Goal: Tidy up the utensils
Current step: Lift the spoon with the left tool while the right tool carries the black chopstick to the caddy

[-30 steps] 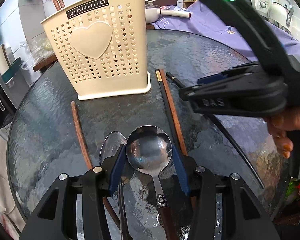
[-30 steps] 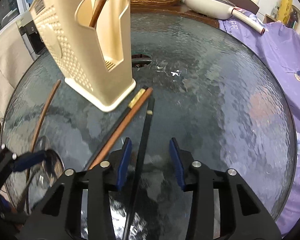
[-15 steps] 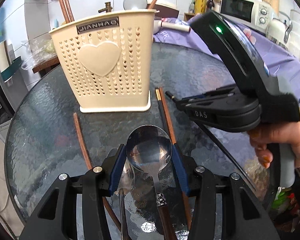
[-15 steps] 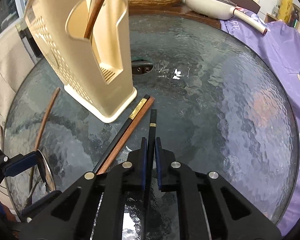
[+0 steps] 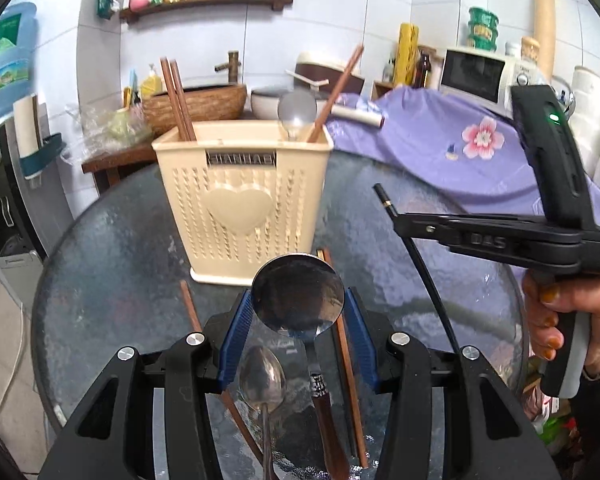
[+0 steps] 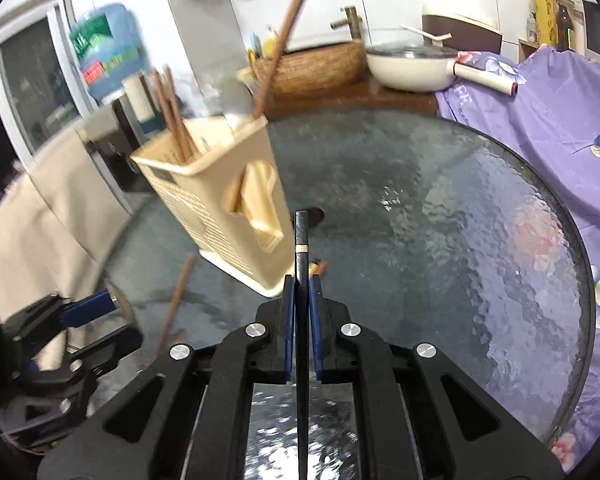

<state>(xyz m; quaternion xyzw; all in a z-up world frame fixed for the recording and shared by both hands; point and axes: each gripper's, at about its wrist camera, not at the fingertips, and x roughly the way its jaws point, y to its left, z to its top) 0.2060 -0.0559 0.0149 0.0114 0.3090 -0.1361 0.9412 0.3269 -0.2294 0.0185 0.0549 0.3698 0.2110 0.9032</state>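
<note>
Both grippers raised above the table.
Right gripper clamps the black chopstick at centre frame; left gripper grips a spoon.

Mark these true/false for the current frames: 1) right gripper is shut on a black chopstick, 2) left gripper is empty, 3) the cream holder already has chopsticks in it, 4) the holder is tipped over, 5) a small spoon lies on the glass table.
1) True: the right gripper is shut on the black chopstick.
2) False: the left gripper holds the large spoon.
3) True: brown chopsticks stand in the cream holder.
4) False: it stands upright.
5) True: the small spoon lies on the glass table.
</note>
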